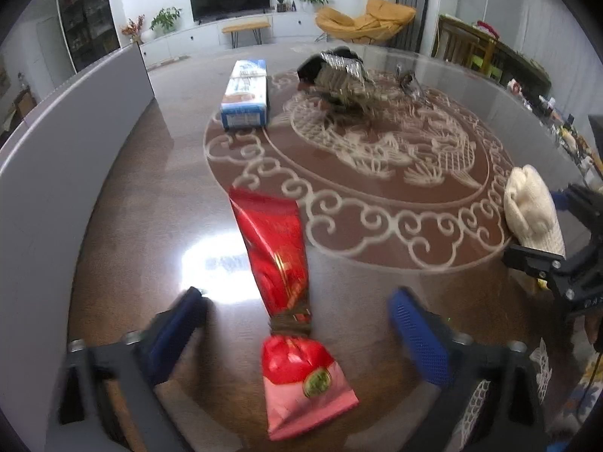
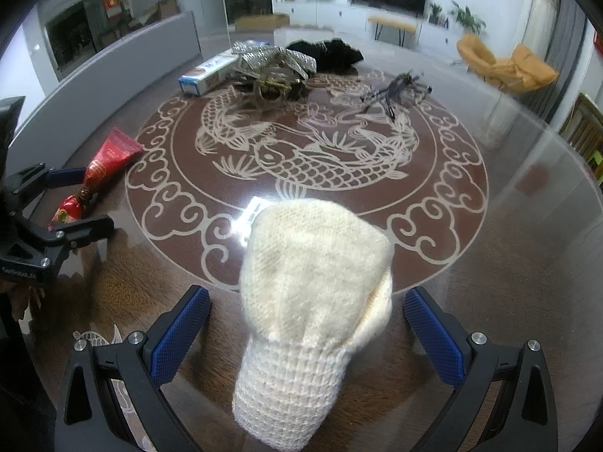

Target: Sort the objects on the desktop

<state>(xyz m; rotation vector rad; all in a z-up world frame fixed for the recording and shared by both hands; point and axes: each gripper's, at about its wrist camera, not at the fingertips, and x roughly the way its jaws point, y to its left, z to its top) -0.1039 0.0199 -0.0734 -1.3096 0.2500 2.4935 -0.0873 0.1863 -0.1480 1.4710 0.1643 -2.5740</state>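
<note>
**Both claws straddling items on the table, no contact seen**

Left claw [image 1: 297, 324]: jaws apart, blue pads [image 1: 418, 339] on either side of a red foil packet [image 1: 279, 263]. The packet lies flat on the table [image 1: 150, 203], centred between the pads, with clear gaps both sides, so nothing is gripped. Its tied neck sits level with the pad tips, the pink end with a round gold-green seal is nearest the camera, and the long red end runs away ahead of the claw. The seal's writing is too blurred to read.

Right claw [image 2: 307, 320]: jaws wide, pads [image 2: 177, 335] flanking a cream knitted glove [image 2: 312, 301] that lies on the table between them. The ribbed cuff is toward the camera, the body ahead of the tips. There is a gap on both sides; it is not held.

Ahead of the left claw, well away: a blue-and-white box [image 1: 247, 94], print unreadable. Right of the box is a shiny silver-and-black heap [image 1: 339, 75], then a small dark tangled item [image 1: 409, 83]; I cannot tell what either is.

The right claw frame shows at the right edge of the left view, beside the glove. The table top bears a pale fish-and-cloud pattern under glass.

No containers with visible contents.
</note>
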